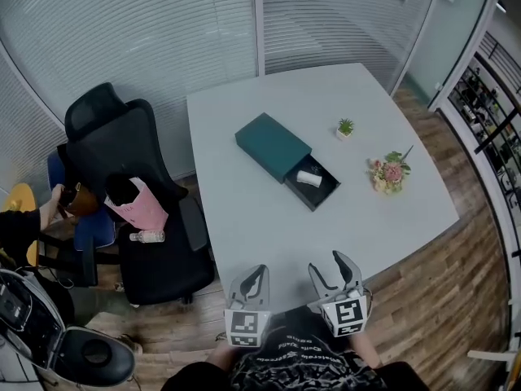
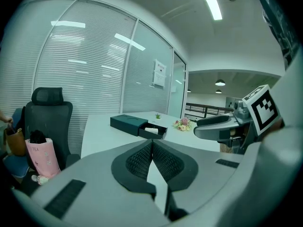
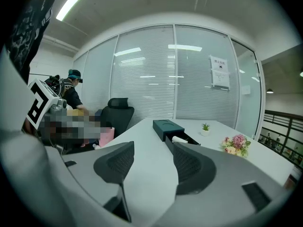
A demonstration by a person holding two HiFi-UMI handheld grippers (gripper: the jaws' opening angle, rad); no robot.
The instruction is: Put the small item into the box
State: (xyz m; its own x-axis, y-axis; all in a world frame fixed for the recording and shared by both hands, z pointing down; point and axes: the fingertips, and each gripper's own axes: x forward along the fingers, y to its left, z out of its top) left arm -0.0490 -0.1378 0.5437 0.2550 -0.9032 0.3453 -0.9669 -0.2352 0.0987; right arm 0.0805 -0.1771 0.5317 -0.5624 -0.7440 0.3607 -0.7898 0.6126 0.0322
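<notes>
Small white item (image 1: 309, 178) lies in pulled-out tray of dark green box (image 1: 271, 142), so apparently already inside. Likely light; perhaps soft roll or wrapped piece, too small to tell. If regripped, pinch gently across short width.

Left gripper (image 2: 152, 144): fingers pressed together, nothing held. Right gripper (image 3: 151, 157): fingers spread, nothing between. Both well short of box, at near tabletop (image 1: 244, 218) edge.

Potted plant (image 1: 345, 127) and flower bunch (image 1: 389, 173) right of box, clear of straight approach. Office chair (image 1: 130, 157) with pink bag (image 1: 140, 206) left of box, off tabletop.
</notes>
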